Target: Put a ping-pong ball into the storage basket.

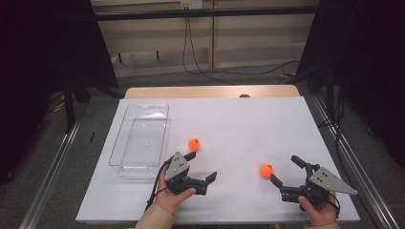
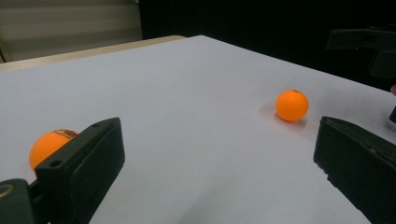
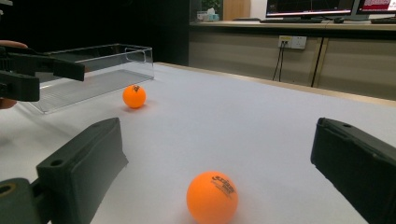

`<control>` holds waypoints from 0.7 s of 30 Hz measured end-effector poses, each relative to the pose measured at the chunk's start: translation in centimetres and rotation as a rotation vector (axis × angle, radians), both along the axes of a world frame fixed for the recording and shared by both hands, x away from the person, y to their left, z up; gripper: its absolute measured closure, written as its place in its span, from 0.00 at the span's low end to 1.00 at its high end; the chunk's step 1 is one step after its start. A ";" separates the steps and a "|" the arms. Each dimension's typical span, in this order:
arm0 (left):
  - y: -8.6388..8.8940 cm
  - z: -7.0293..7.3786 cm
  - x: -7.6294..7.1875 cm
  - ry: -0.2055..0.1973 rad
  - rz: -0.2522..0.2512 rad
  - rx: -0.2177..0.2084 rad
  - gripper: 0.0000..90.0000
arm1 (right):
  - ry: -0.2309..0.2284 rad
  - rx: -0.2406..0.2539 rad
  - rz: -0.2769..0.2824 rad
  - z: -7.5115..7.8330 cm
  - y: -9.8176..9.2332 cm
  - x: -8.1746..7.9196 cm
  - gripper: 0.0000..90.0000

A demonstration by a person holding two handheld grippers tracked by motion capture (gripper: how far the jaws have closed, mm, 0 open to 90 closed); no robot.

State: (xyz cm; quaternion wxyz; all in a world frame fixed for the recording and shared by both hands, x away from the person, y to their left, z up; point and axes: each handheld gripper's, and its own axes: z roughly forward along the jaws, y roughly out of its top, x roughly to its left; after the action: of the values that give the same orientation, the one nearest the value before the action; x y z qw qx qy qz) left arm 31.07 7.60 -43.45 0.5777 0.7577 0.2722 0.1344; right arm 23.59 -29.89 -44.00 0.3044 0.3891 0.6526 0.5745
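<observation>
While both the left gripper [image 1: 203, 167] and right gripper [image 1: 284, 171] gape, two orange balls [image 1: 193, 143] [image 1: 266, 170] lie beside one clear tray [image 1: 138, 138].

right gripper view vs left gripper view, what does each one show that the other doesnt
Right gripper view alone: the clear plastic bin lying on the table beyond the far ball, a wall socket and monitors behind, and the left gripper at the left edge.

Left gripper view alone: one orange ball tucked partly behind its own left jaw, and part of the right gripper at the upper right.

Both: open black jaws in the foreground, the white table and two orange balls; the right gripper view has one ball between its jaws.
</observation>
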 end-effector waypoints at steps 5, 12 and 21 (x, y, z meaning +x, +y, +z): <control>-0.4 -0.1 0.1 0.004 -0.008 0.004 0.02 | -0.001 0.000 0.000 0.0 0.0 0.0 0.02; -0.6 -0.1 0.2 0.007 -0.012 0.003 0.02 | -0.002 0.000 0.001 0.0 0.0 0.0 0.02; -1.3 0.0 0.5 0.007 -0.023 0.006 0.02 | -0.002 -0.001 0.000 0.0 0.0 0.0 0.02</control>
State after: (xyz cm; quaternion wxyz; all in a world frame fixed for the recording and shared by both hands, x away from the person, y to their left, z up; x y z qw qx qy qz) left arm 31.53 6.32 -43.46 0.5758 0.7631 0.2652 0.1259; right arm 23.58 -29.94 -43.99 0.3052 0.3883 0.6525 0.5748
